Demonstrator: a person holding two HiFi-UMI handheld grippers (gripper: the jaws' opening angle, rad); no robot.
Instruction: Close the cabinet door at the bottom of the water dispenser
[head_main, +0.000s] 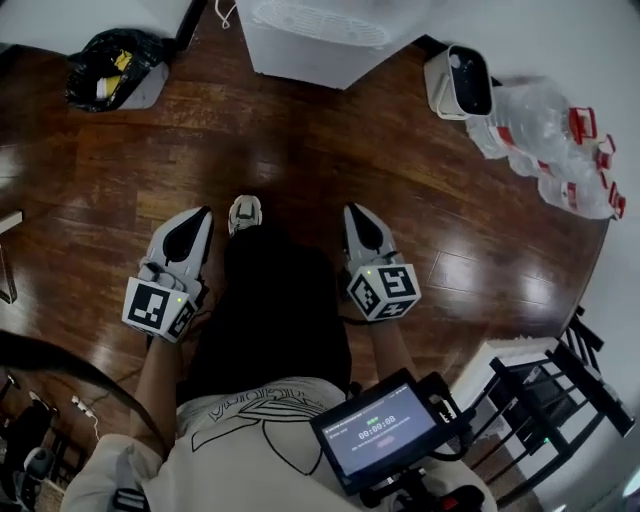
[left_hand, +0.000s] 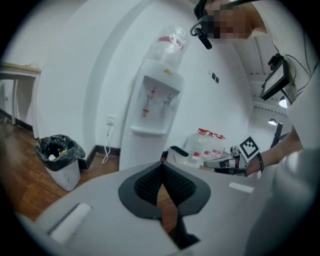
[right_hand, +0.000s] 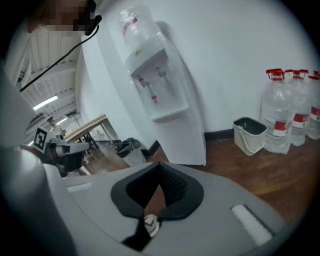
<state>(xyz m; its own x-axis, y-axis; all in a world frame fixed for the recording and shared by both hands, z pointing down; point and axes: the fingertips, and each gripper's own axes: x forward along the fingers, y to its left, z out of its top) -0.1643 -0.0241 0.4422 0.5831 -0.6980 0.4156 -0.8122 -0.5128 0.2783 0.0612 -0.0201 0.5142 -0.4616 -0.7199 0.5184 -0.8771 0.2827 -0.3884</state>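
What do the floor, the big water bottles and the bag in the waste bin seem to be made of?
Floor: probably wood or laminate, brown planks with seams, glossy from its reflections.
Water bottles: clear plastic, see-through walls, red caps.
Bag: thin black plastic film, crinkled and slightly shiny.

The water dispenser (head_main: 318, 35) stands at the wall, ahead of the person; a bin (head_main: 113, 66) sits to its left; a pail (head_main: 458, 82) sits just right of it, water bottles (head_main: 545, 135) beyond (clustered together); a shoe (head_main: 245, 213) lies between the left gripper (head_main: 203, 215) and the right gripper (head_main: 352, 212).
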